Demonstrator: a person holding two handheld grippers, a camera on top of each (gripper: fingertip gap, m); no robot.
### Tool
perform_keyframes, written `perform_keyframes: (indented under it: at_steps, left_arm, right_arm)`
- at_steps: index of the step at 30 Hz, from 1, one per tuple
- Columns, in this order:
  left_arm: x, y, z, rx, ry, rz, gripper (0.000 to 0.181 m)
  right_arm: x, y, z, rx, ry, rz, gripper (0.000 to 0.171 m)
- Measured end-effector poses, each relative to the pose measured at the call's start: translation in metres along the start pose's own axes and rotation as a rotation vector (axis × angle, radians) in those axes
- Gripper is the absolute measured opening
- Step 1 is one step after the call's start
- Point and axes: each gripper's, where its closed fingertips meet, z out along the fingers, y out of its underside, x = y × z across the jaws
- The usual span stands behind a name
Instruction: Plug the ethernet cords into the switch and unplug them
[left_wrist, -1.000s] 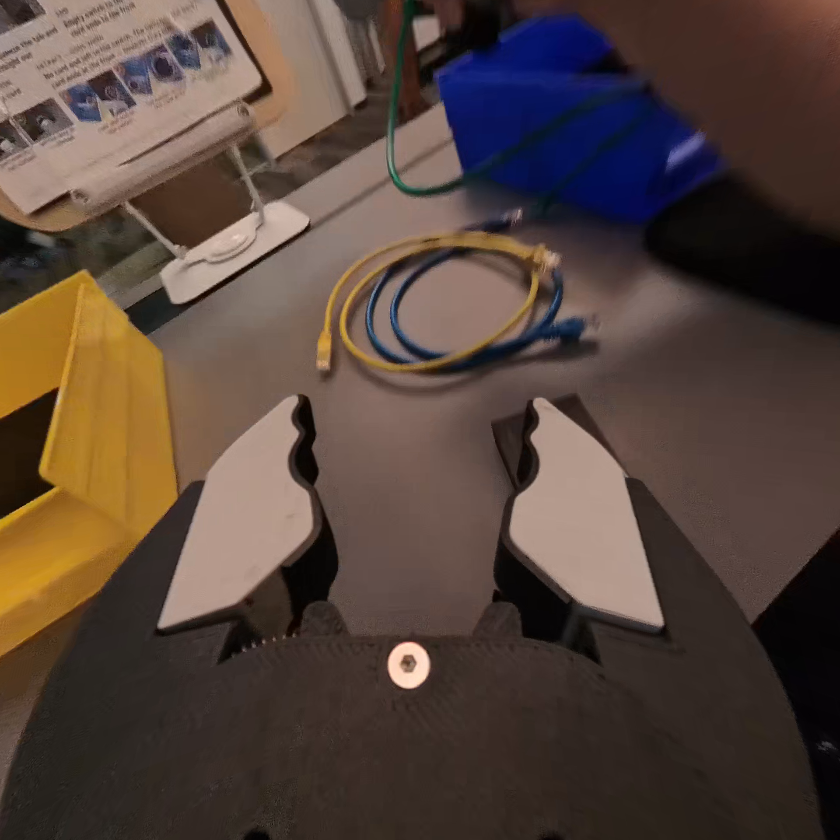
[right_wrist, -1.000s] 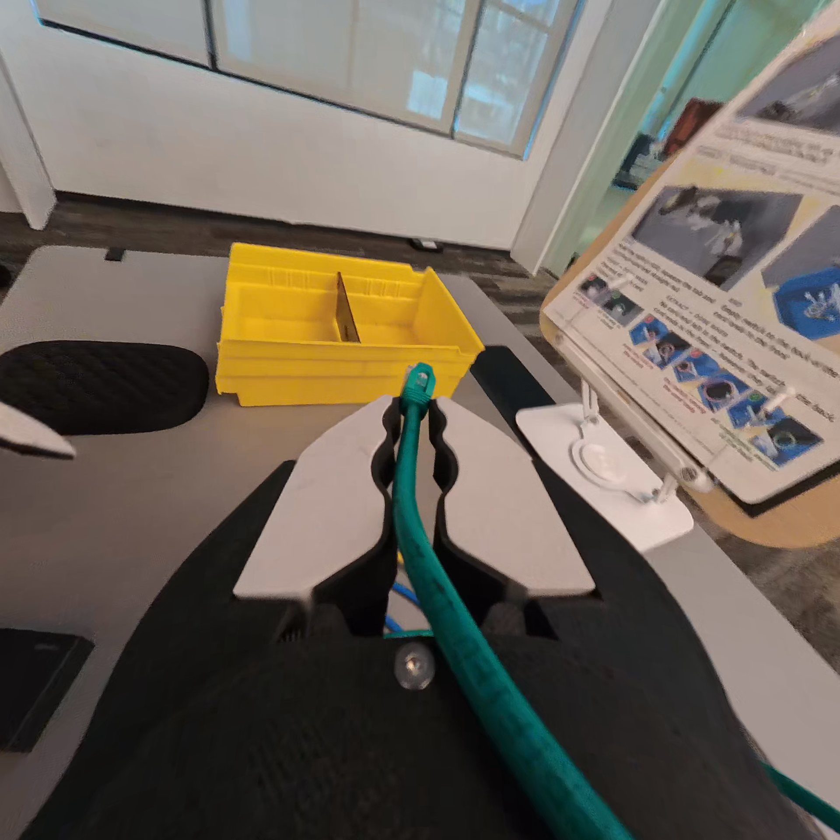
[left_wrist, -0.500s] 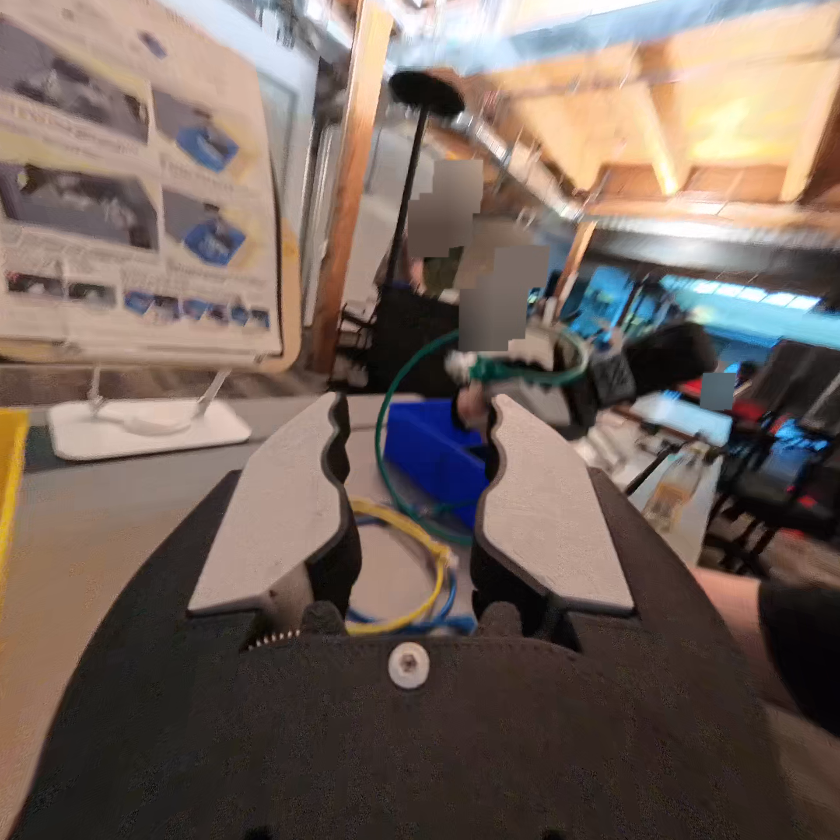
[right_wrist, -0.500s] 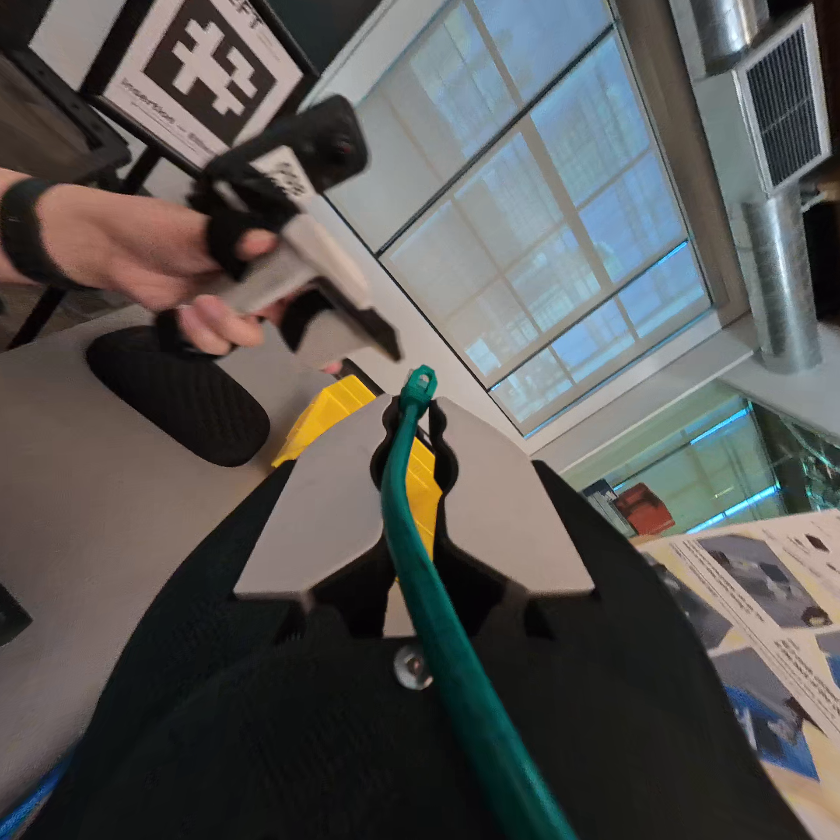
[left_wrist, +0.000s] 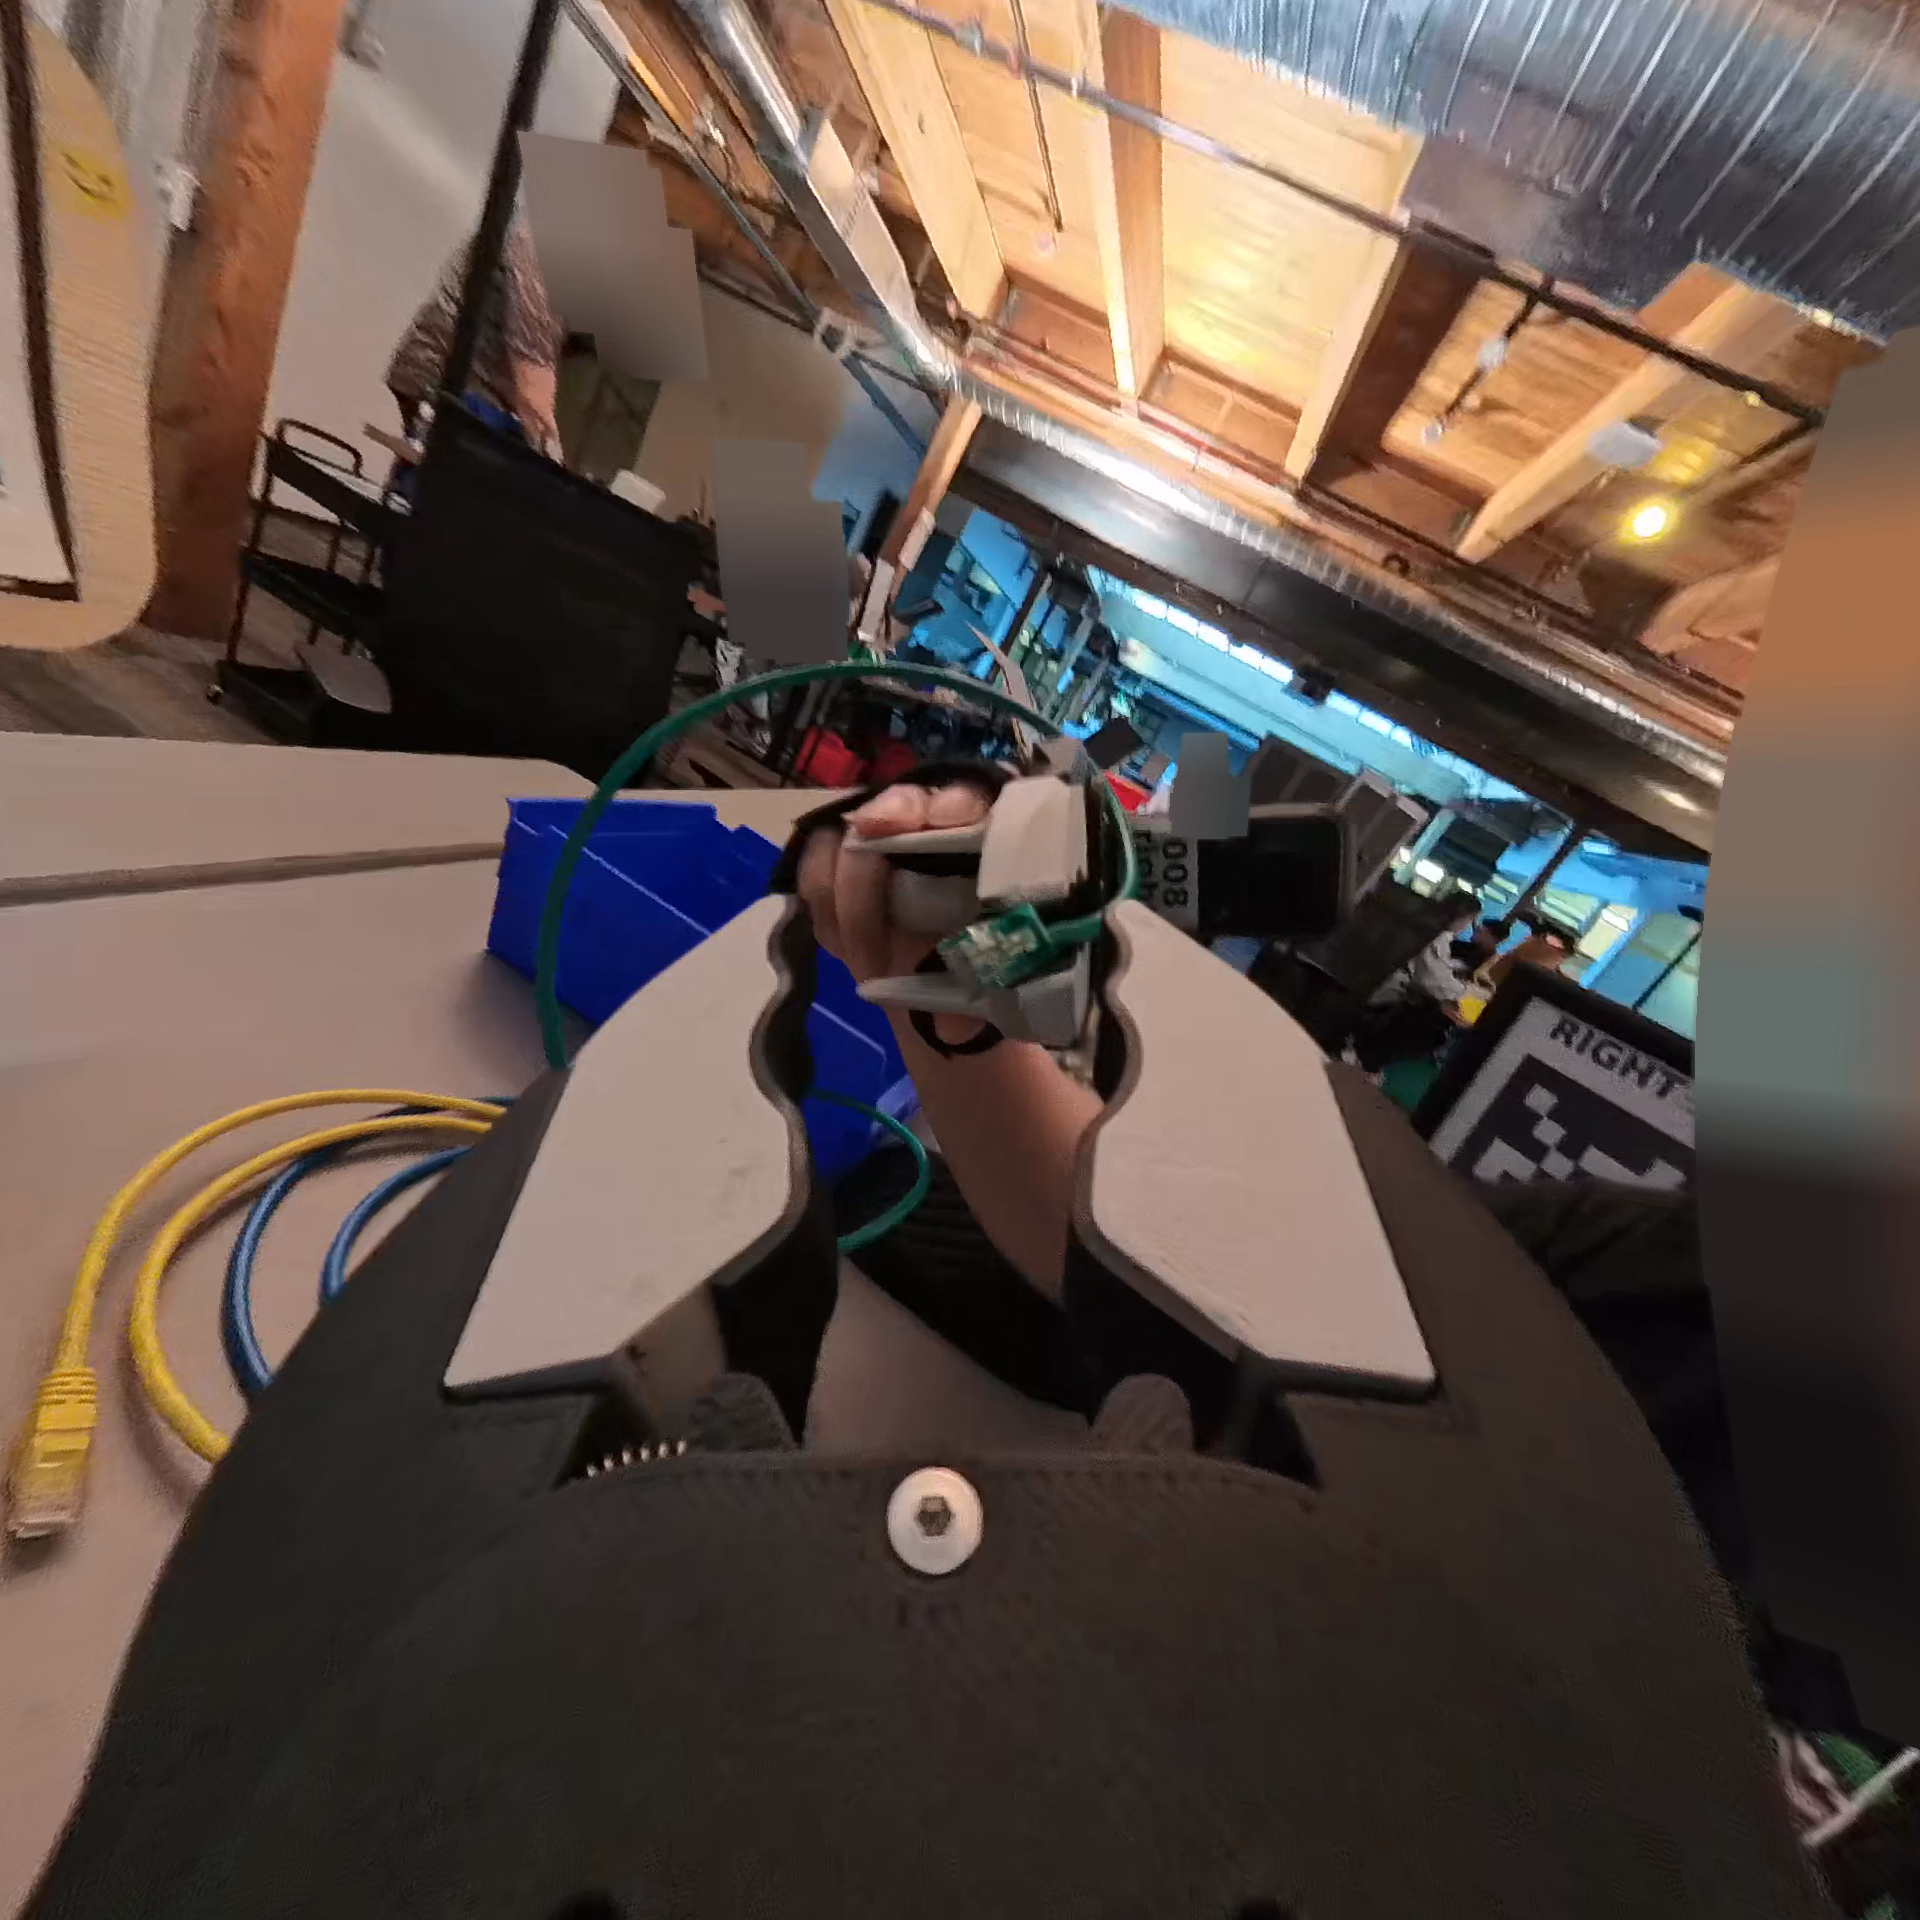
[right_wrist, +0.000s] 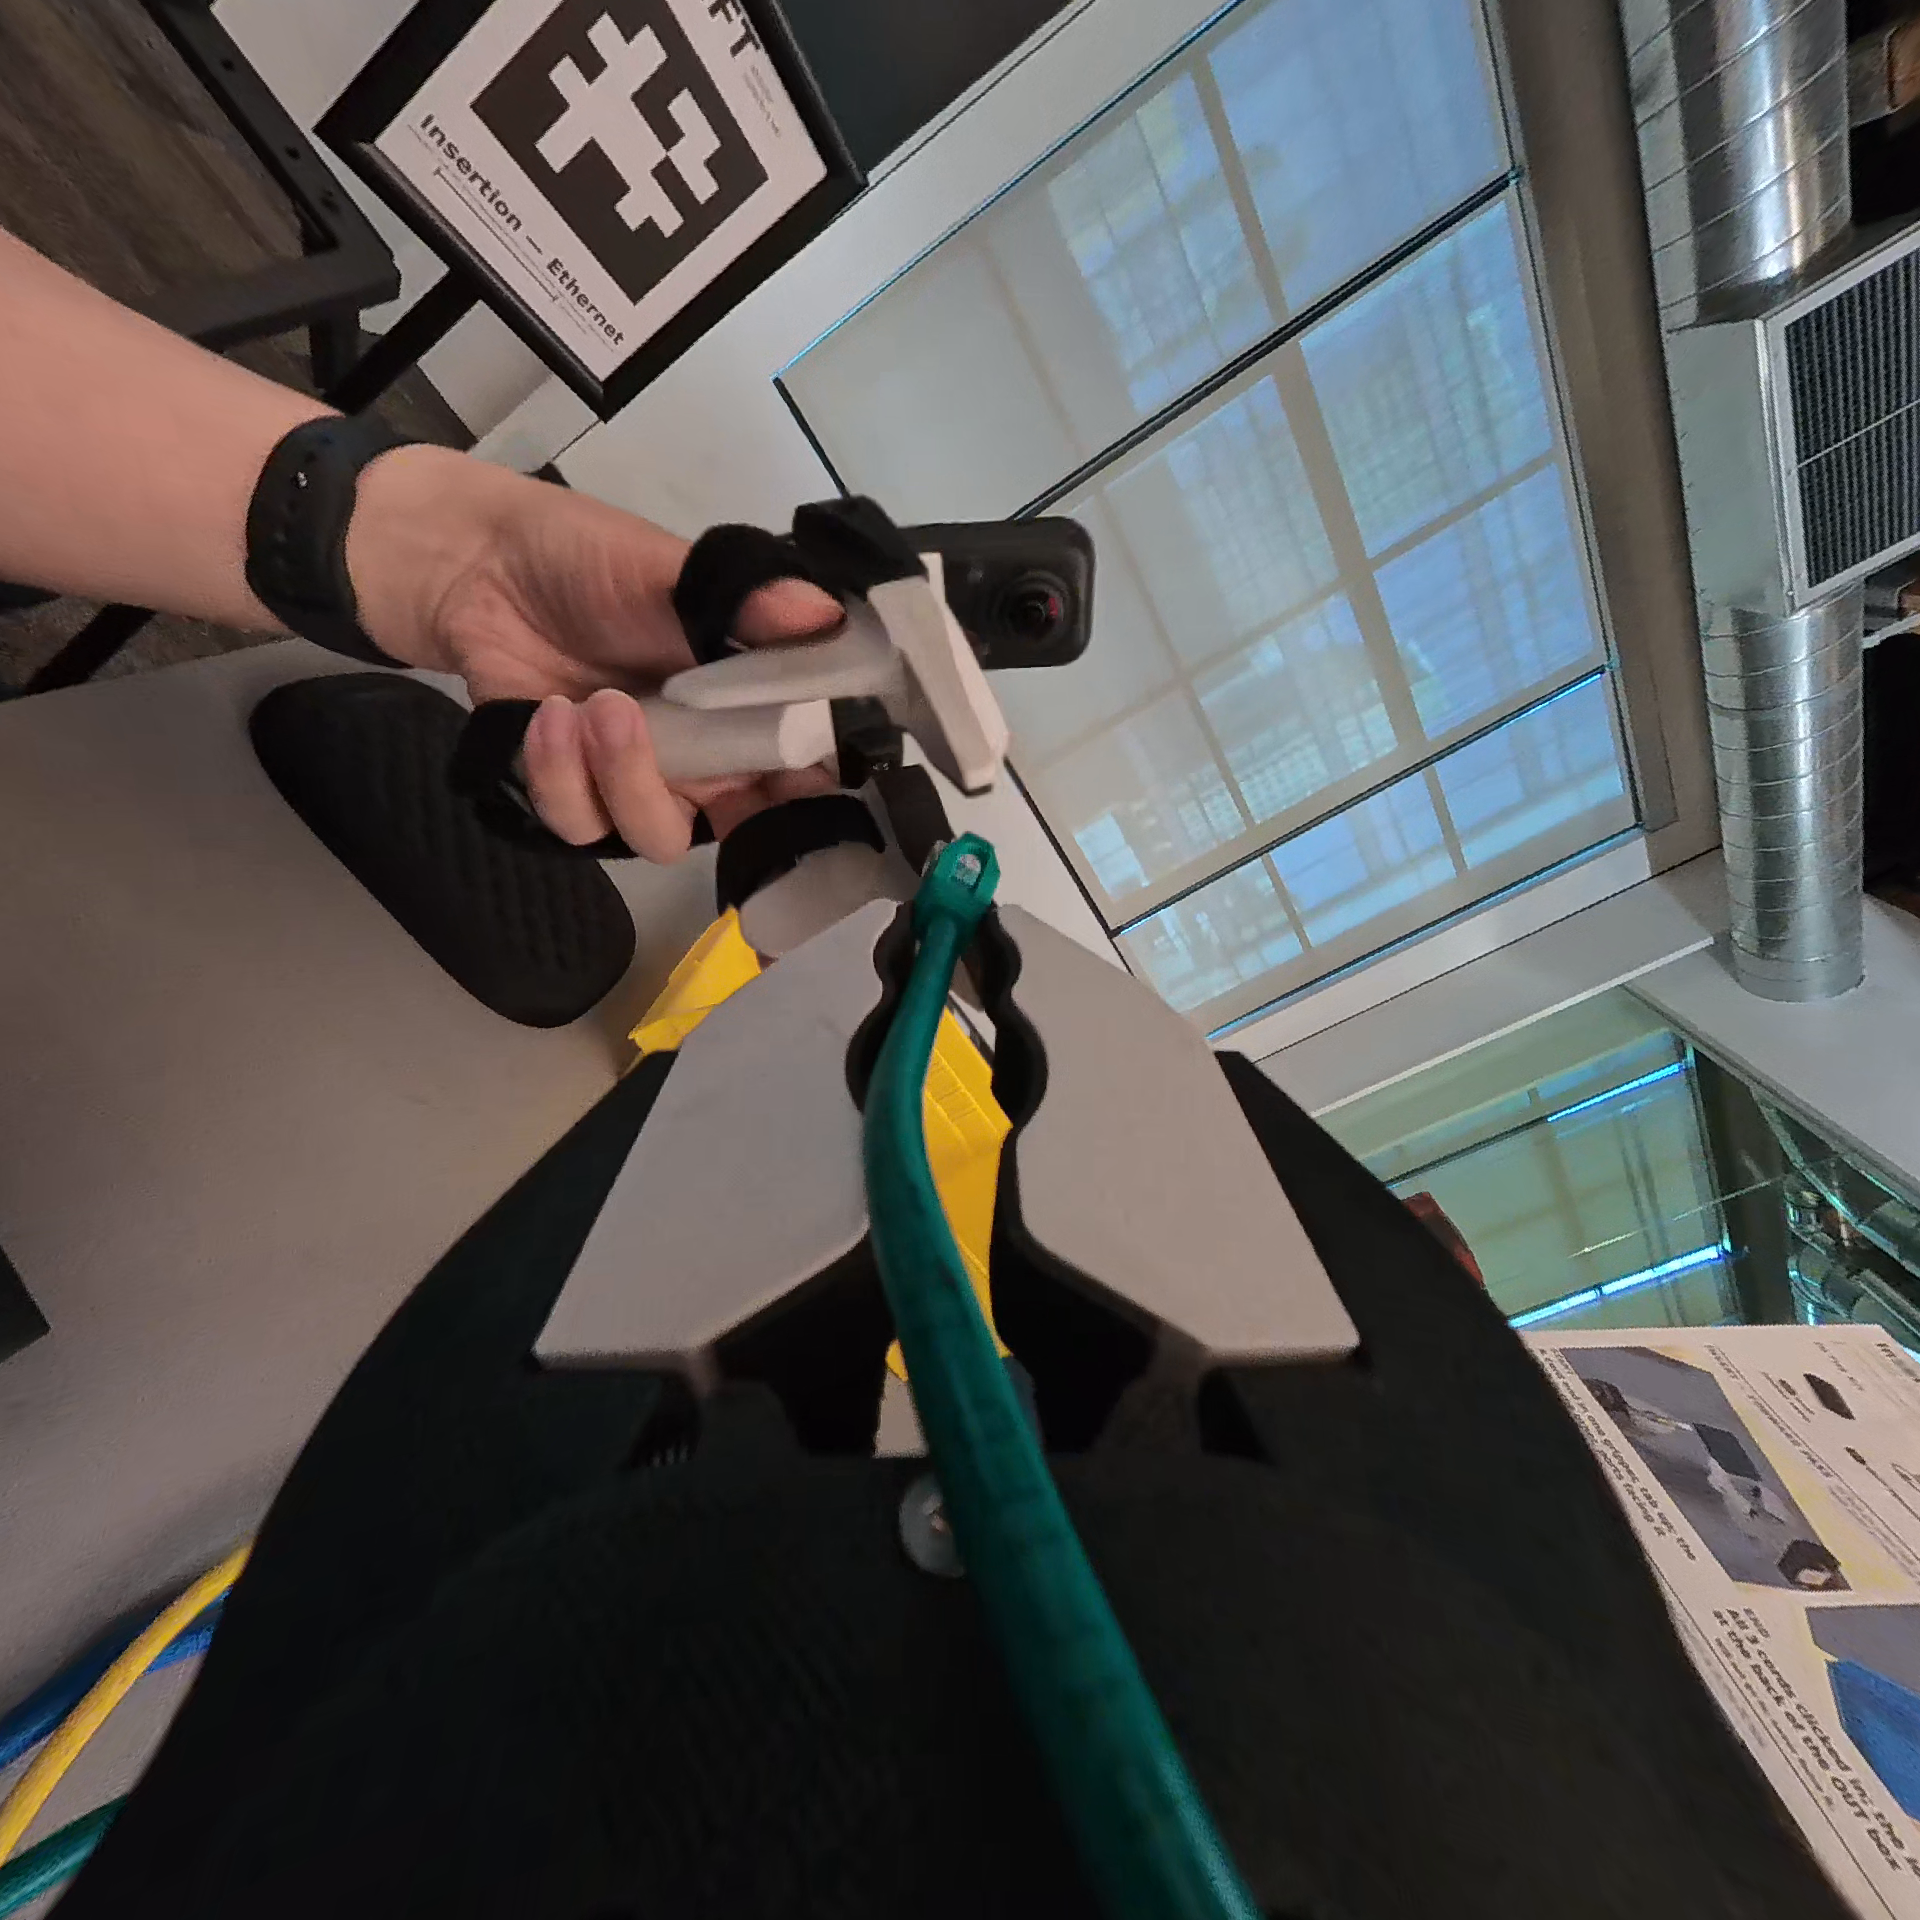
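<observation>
My right gripper (right_wrist: 940, 920) is shut on a green ethernet cord (right_wrist: 935, 1247), whose plug (right_wrist: 961, 868) sticks out past the fingertips. My left gripper (left_wrist: 951, 930) is open and empty, raised above the table and facing the right gripper (left_wrist: 1003, 930). The green plug (left_wrist: 987, 945) sits in line with the gap between the left fingertips, apart from them. The green cord (left_wrist: 582, 862) loops up from the table. A yellow cord (left_wrist: 156, 1247) and a blue cord (left_wrist: 343, 1216) lie coiled on the grey table (left_wrist: 260, 935). No switch is in view.
A blue bin (left_wrist: 644, 904) stands behind the coils. A yellow bin (right_wrist: 956, 1091) and a black pad (right_wrist: 447, 831) sit under the left gripper (right_wrist: 868, 847). An instruction sheet (right_wrist: 1766, 1507) is at the lower right, and a marker sign (right_wrist: 613, 156) stands beyond the table. My left and right fingertips are right by each other.
Both grippers have lifted off the table and turned to face each other. The green plug has come close to the left fingertips. The left jaws stay open, the right stays shut on the cord.
</observation>
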Motion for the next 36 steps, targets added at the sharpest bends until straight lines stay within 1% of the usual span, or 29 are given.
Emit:
perform_keyframes:
  at_steps: [1, 2, 3, 4, 6, 10, 12, 14, 17, 21, 25, 27, 30, 36]
  left_arm:
    - [0.001, 0.005, 0.002, -0.030, 0.002, 0.011, 0.049]
    - [0.003, 0.009, 0.004, -0.056, 0.011, 0.027, 0.041]
    - [0.006, 0.011, 0.005, -0.071, 0.032, 0.038, 0.026]
    - [0.007, 0.011, 0.006, -0.076, 0.041, 0.039, 0.021]
    - [0.008, 0.010, 0.006, -0.063, 0.046, 0.070, 0.020]
    - [0.006, -0.001, 0.001, 0.032, 0.022, 0.149, 0.019]
    - [0.004, -0.004, -0.002, 0.057, -0.007, 0.196, 0.019]
    - [0.006, -0.008, -0.004, 0.085, -0.021, 0.245, 0.019]
    - [0.007, -0.014, -0.007, 0.131, -0.044, 0.291, 0.019]
    - [0.009, -0.017, -0.009, 0.151, -0.062, 0.343, 0.019]
    - [0.008, -0.021, -0.015, 0.196, -0.077, 0.367, 0.018]
    - [0.009, -0.023, -0.018, 0.214, -0.053, 0.332, 0.017]
    - [0.007, -0.022, -0.018, 0.220, -0.085, 0.379, 0.017]
    - [0.010, -0.022, -0.020, 0.234, -0.082, 0.425, 0.016]
  right_arm:
    - [-0.001, 0.001, 0.000, 0.004, -0.001, -0.005, 0.013]
    - [-0.001, 0.000, 0.000, 0.016, -0.005, -0.019, 0.013]
    - [-0.002, 0.001, 0.000, 0.021, -0.009, -0.032, 0.013]
    - [-0.003, 0.001, -0.001, 0.025, -0.008, -0.035, 0.013]
    - [-0.001, 0.001, -0.001, 0.035, -0.004, -0.007, 0.013]
    - [0.001, 0.008, 0.007, 0.025, -0.031, 0.224, 0.020]
    - [0.002, 0.012, 0.011, 0.009, -0.014, 0.281, 0.017]
    - [0.006, 0.009, 0.014, 0.042, 0.009, 0.350, 0.013]
    - [0.013, 0.008, 0.017, 0.078, 0.039, 0.477, 0.018]
    - [0.012, 0.006, 0.020, 0.116, 0.068, 0.501, 0.017]
    - [0.018, -0.009, 0.015, 0.233, 0.063, 0.580, 0.015]
    - [0.019, -0.007, 0.014, 0.215, 0.061, 0.575, 0.014]
    - [0.017, -0.001, 0.016, 0.145, 0.057, 0.543, 0.013]
    - [0.014, -0.002, 0.018, 0.136, 0.014, 0.582, 0.010]
